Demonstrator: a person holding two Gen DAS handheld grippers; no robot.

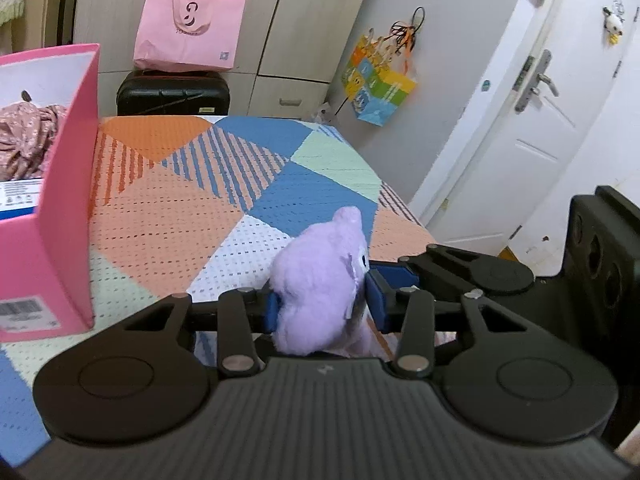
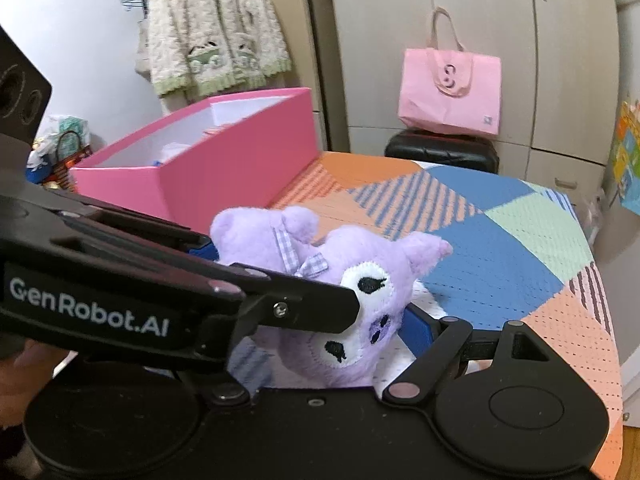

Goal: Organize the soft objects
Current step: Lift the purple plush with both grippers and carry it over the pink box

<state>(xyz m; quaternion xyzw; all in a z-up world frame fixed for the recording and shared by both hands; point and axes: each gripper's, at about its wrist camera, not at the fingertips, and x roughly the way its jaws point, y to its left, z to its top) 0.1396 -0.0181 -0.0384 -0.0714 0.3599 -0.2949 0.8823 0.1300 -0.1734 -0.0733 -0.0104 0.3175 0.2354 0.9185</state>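
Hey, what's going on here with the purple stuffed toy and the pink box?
The left hand-held gripper is shut on the purple plush toy, holding it over the patterned bedspread. The right hand-held gripper sits right beside the toy; its grip is unclear. The open pink box, with floral fabric inside, waits nearby.

The plush toy (image 1: 320,292) sits between the fingers of the left gripper (image 1: 326,300), touched by a pad on each side, above the bedspread (image 1: 192,208). Left of the fingers an open box (image 1: 60,216) stands on the bedspread with crumpled cloth (image 1: 28,140) inside. Beyond the fingertips, past the bed's far edge, a tote bag (image 1: 188,32) rests on a suitcase (image 1: 172,94). Right of the fingers lies the right gripper (image 2: 320,320), and beyond it a door (image 1: 532,128).
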